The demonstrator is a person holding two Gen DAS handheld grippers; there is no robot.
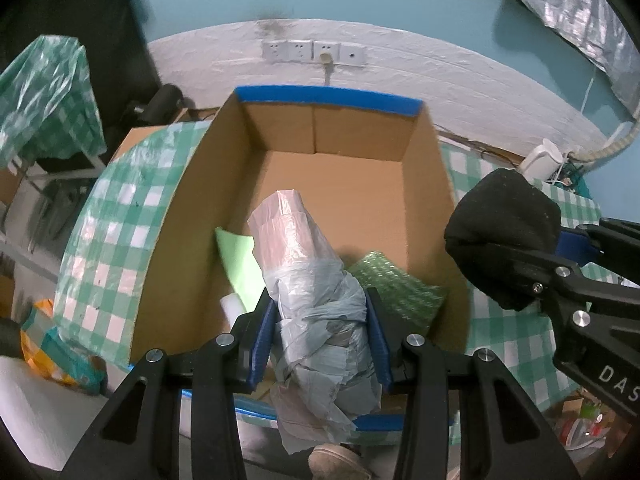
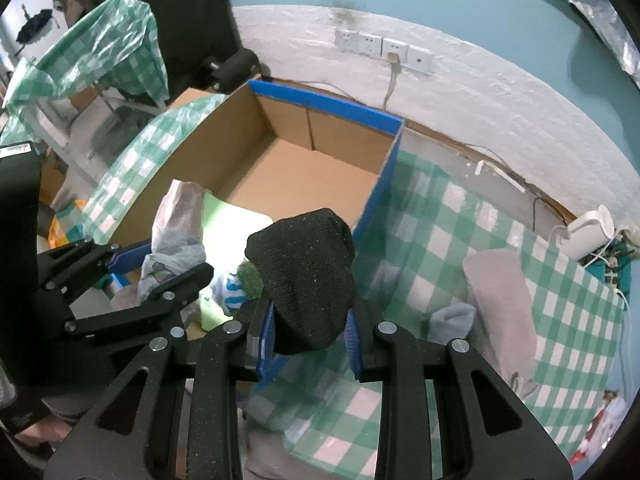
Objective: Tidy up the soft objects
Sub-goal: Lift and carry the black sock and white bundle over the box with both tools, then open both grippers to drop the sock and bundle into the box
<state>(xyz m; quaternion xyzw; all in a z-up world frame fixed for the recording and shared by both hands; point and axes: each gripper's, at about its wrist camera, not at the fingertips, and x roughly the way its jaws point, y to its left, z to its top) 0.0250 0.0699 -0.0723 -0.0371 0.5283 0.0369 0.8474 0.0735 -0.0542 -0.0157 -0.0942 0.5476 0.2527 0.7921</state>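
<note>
My left gripper (image 1: 320, 336) is shut on a bundle of grey and pink plastic bags (image 1: 308, 280), held over the near end of an open cardboard box (image 1: 192, 216) with blue-taped edges. A light green sheet (image 1: 240, 260) and green bubble wrap (image 1: 396, 288) lie inside the box. My right gripper (image 2: 310, 336) is shut on a black knit cloth (image 2: 308, 276), held just right of the box's near right corner. The cloth (image 1: 504, 240) and the right gripper also show at the right of the left wrist view.
The box (image 2: 288, 172) stands on a table with a green checked cover (image 2: 460, 240). A pink towel (image 2: 500, 300) and a pale blue sock (image 2: 452, 320) lie on the table at right. A white kettle (image 2: 592, 232) stands far right. Wall sockets (image 2: 384, 50) are behind.
</note>
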